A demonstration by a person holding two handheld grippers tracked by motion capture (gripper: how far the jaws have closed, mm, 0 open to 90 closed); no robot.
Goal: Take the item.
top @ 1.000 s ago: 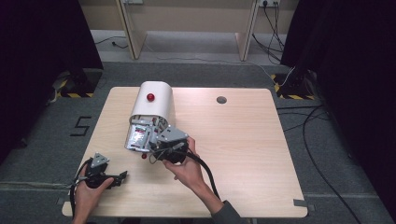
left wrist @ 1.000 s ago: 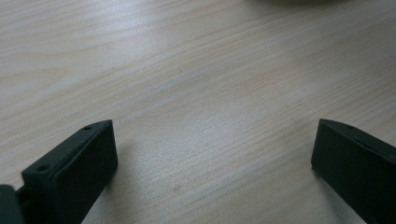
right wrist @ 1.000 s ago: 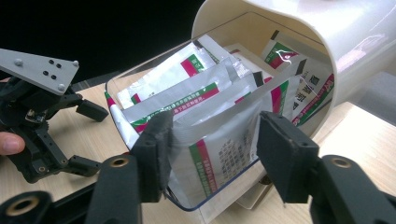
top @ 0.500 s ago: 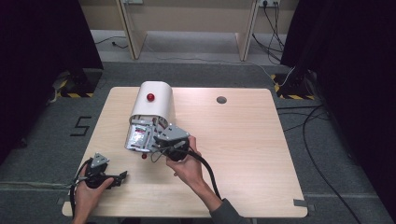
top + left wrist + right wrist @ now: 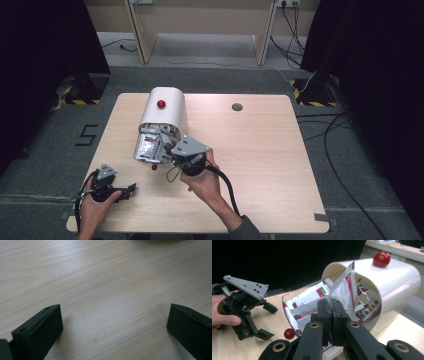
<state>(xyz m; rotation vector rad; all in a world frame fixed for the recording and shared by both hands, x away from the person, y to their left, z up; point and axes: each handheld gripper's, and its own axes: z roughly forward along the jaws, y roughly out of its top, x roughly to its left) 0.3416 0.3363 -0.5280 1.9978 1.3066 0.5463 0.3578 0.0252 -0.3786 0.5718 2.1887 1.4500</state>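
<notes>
Right gripper [image 5: 331, 315] fingers just closed on a sachet [image 5: 345, 293]; left gripper [image 5: 131, 189] open over table [image 5: 280, 150].

A lab or recording studio: one table [image 5: 260, 150] on grey carpet [image 5: 350, 175], black curtains [image 5: 45, 60] at both sides, hazard tape [image 5: 310, 102] (yellow-black), loose cables [image 5: 295, 25].

The packet [image 5: 343, 293] runs down behind the right gripper [image 5: 331, 315] — its lower end is hidden. The bin [image 5: 162, 117] covers most other packets, their print too small to read, and in the left gripper view the bin is cut off at the top edge.
</notes>
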